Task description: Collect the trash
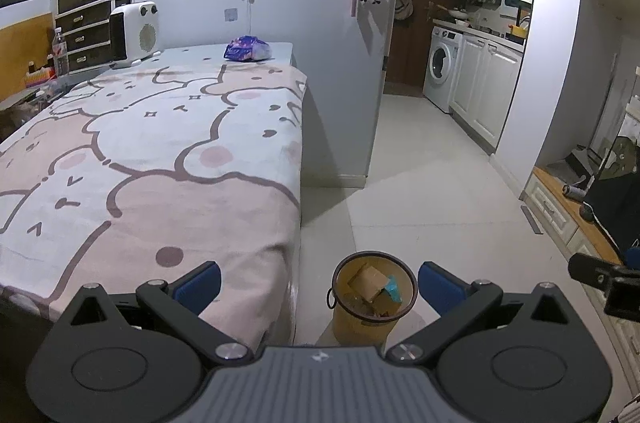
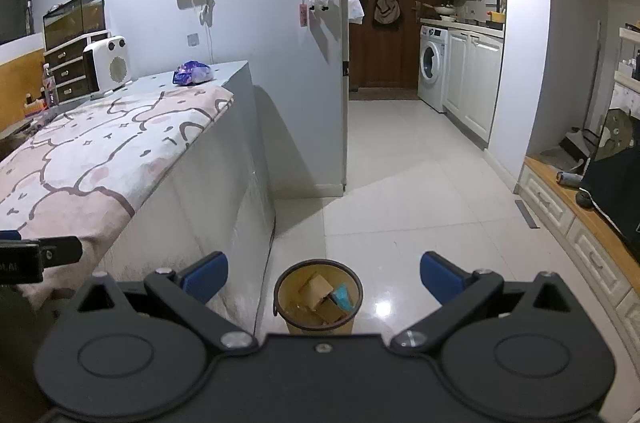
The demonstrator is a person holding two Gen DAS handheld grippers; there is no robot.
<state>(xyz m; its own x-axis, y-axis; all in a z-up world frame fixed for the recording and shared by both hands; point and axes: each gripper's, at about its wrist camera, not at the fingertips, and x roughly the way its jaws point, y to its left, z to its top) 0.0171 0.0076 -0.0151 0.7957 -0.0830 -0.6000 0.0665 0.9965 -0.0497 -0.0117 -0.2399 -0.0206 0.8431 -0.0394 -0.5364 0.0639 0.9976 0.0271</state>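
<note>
A small tan waste bin [image 1: 372,299] stands on the floor beside the bed's foot corner, holding cardboard pieces and a teal scrap. The right wrist view looks down on the same bin [image 2: 319,297]. My left gripper [image 1: 319,283] hovers open above the bed edge and bin, nothing between its blue pads. Just as wide stands my right gripper [image 2: 324,277], open and empty over the bin. A purple crinkled wrapper [image 1: 248,49] lies on the far end of the bed, also seen as the wrapper [image 2: 193,72] from the right.
The bed [image 1: 168,159] with a pink cartoon blanket fills the left. A white heater [image 1: 136,33] and drawers sit behind it. A tiled floor [image 2: 400,191] leads to a kitchen with a washing machine [image 2: 432,67]. A low cabinet [image 2: 580,231] runs along the right.
</note>
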